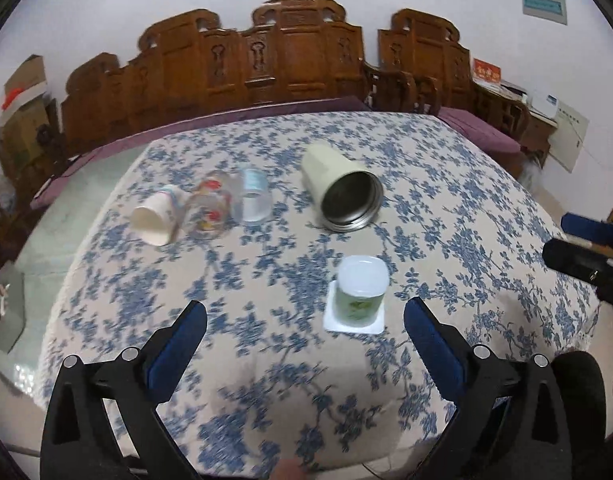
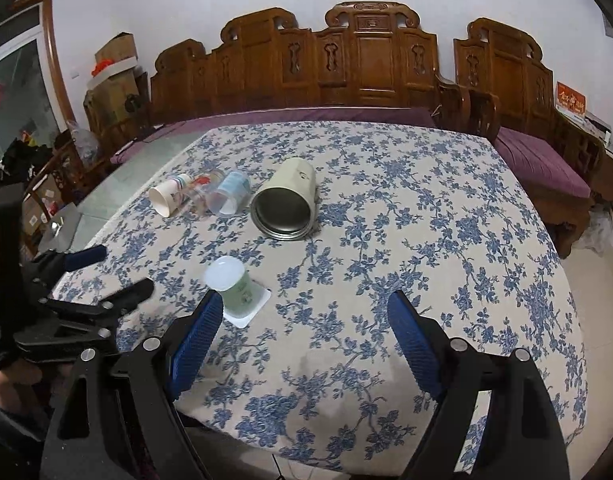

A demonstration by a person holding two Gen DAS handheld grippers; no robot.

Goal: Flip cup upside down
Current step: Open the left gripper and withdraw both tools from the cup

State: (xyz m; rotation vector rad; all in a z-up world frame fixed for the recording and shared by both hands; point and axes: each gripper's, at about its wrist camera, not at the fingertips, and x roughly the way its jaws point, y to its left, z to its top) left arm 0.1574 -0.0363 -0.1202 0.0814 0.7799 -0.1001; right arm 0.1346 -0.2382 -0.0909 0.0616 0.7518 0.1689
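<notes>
A small green-and-white plastic cup (image 1: 360, 294) stands upside down on its wide square rim, near the table's front; it also shows in the right wrist view (image 2: 236, 290). A cream steel tumbler (image 1: 342, 192) lies on its side, mouth toward me, and shows in the right wrist view (image 2: 284, 206). A paper cup (image 1: 156, 218), a clear printed glass (image 1: 210, 210) and a clear plastic cup (image 1: 253, 196) lie on their sides to the left. My left gripper (image 1: 306, 328) is open and empty just in front of the small cup. My right gripper (image 2: 302, 324) is open and empty.
The table carries a blue floral cloth (image 1: 446, 208). A carved wooden bench (image 1: 266, 60) with purple cushions stands behind it. Cardboard boxes (image 2: 114, 68) are stacked at the far left. The right gripper shows at the right edge of the left wrist view (image 1: 586, 252).
</notes>
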